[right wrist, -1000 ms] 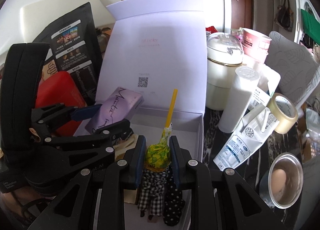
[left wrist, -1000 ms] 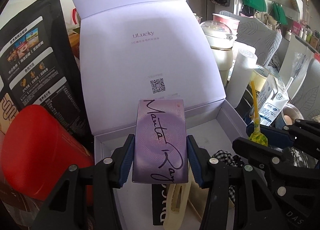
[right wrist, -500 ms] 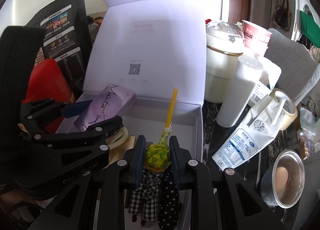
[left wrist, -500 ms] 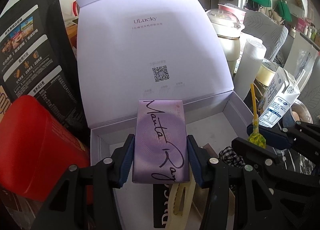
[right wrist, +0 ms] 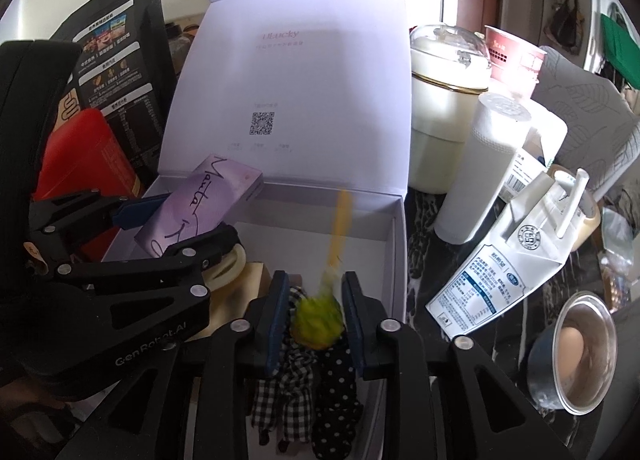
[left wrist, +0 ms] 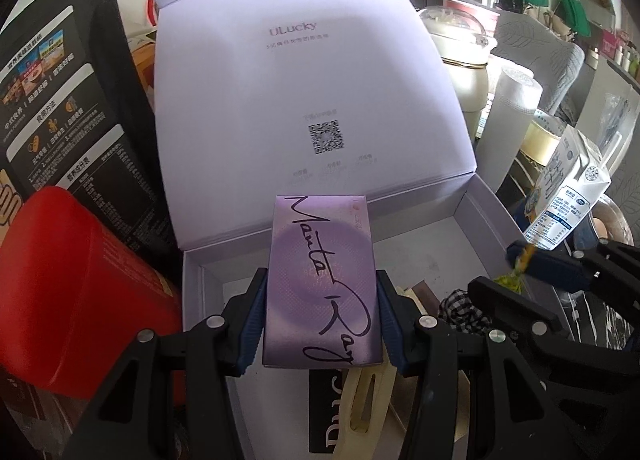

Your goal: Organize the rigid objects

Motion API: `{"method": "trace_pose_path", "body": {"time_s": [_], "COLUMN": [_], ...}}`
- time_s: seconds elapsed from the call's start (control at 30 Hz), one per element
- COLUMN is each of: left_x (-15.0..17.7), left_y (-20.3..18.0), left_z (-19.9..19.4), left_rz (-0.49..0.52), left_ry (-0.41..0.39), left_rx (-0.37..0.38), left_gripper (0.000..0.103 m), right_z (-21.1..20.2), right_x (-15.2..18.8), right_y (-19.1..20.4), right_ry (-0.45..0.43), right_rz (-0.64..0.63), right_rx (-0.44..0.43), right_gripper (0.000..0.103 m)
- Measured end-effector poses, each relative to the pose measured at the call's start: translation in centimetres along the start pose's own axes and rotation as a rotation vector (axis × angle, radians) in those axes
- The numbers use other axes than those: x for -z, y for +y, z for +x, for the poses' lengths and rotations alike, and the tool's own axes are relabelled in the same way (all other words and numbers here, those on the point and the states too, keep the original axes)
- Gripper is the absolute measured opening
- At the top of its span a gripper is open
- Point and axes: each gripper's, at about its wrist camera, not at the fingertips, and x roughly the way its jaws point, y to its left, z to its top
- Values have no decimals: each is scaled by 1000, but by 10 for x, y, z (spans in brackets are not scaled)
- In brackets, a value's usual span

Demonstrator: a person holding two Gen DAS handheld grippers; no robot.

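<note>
My left gripper (left wrist: 320,300) is shut on a purple box (left wrist: 322,284) with black handwriting, held tilted over the left part of the open white gift box (left wrist: 480,212). The right wrist view also shows that gripper (right wrist: 180,226) and the purple box (right wrist: 200,204). The jaws of my right gripper (right wrist: 314,300) are opening over the gift box (right wrist: 396,244). Between them is a yellow-green lollipop (right wrist: 316,320), blurred, with gaps to both pads. Below it lie checked and dotted cloth pieces (right wrist: 300,380). A cream hair clip (left wrist: 368,400) lies under the purple box.
The gift box's lid (left wrist: 312,80) stands upright behind. A red canister (left wrist: 80,292) and a black bag (left wrist: 60,100) crowd the left. To the right stand a milk carton (right wrist: 500,280), a white cylinder (right wrist: 480,164), a cream pot (right wrist: 444,100) and a steel bowl with an egg (right wrist: 572,352).
The right gripper's jaws have spread apart and the lollipop, gripped before, now sits loose and blurred between them. The left gripper keeps its hold on the purple box.
</note>
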Motion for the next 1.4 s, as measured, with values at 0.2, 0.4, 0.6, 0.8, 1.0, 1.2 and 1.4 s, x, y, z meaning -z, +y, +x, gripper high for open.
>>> {"method": "trace_pose_path", "body": {"time_s": [0.2,0.4,0.6,0.8,1.0,1.2,1.4], "left_x": [-1,-3,-6,-9,-14,-12,-9], "left_y": [2,4,3,-6,-11,-9,-9], "left_z": [-2,-8,-21,-41,-63,-88,-119], "left_rz": [-13,-35,-53,-35,-32,-30,-26], "left_ry": [11,10,-19,-42,-73,-106,-151], "left_rx": [19,-12,-15,-23,-25,-33,-44], "left_gripper": [50,65,82,82,82,82,82], "right_z": [-5,-13,-22,-37,-61,-86,-114], "right_x": [-2,-1,3,6,4,0,-1], "right_y": [-2,0,-7,-10,-10,-7,-2], "right_ry": [-5,-15,-15,-24,-58,-92,-139], "right_rz": [-7,-7,27,29,23,12,3], "right_rx": [33,30,35,45,65,82,87], "right_gripper": [38,47,47,47,47,47,47]}}
